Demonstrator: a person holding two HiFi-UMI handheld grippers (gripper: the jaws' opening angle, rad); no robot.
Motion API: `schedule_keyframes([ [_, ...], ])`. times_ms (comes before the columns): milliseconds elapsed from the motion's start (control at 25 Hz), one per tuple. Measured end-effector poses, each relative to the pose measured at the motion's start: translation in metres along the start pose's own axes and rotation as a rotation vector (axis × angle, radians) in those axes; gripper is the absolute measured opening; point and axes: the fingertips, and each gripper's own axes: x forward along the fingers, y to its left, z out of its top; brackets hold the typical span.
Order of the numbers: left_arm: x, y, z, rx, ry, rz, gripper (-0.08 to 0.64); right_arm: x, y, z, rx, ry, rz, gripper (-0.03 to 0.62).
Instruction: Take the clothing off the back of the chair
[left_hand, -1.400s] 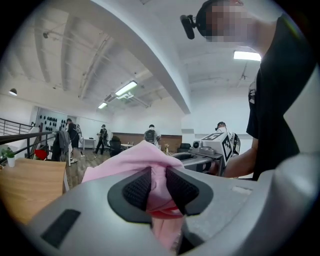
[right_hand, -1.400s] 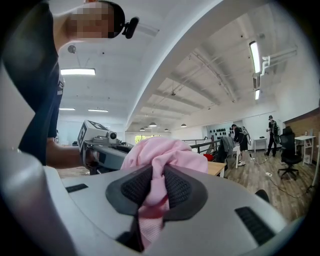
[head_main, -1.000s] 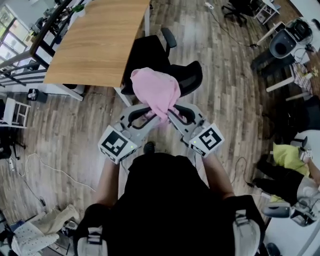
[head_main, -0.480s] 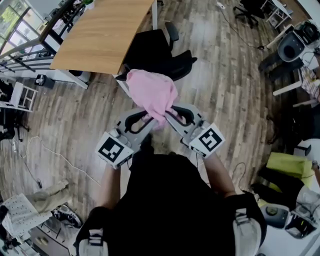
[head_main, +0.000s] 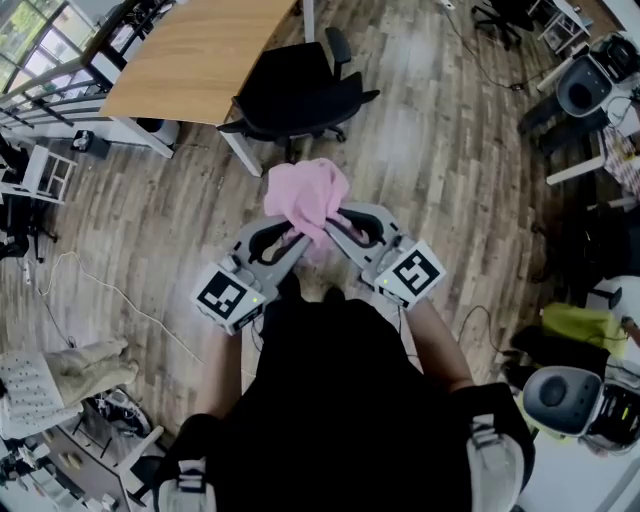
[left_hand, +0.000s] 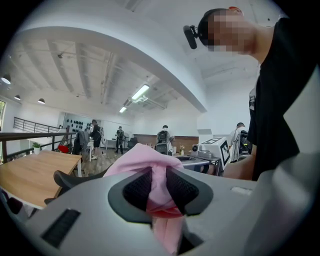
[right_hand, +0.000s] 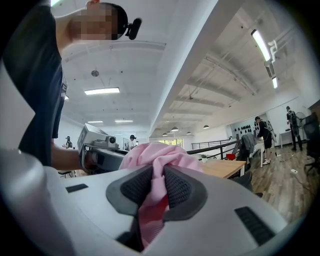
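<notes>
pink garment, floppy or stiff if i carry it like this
Likely floppy: the pink garment bunches in soft folds and squeezes thin between the pads of the left claw and right claw. Probably light, since two small pinches hold it clear of the chair. Loose parts may droop and swing.

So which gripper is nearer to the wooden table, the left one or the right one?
Left. The left gripper, shut on the pink garment, sits on the side of the wooden table; the right gripper grips the same garment just beyond, farther away.
</notes>
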Motion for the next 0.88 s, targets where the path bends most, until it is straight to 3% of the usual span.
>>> schedule_keyframes([
  [280,0.002,-0.037,-0.024,-0.037,0.006,-0.001,0.089,-0.033,0.016,-0.021,0.012,0.029,0.004,0.066],
  [880,0.010,-0.057,-0.065,-0.092,0.039,-0.031,0.084,-0.056,0.026,-0.068,0.071,0.092,0.011,0.060],
])
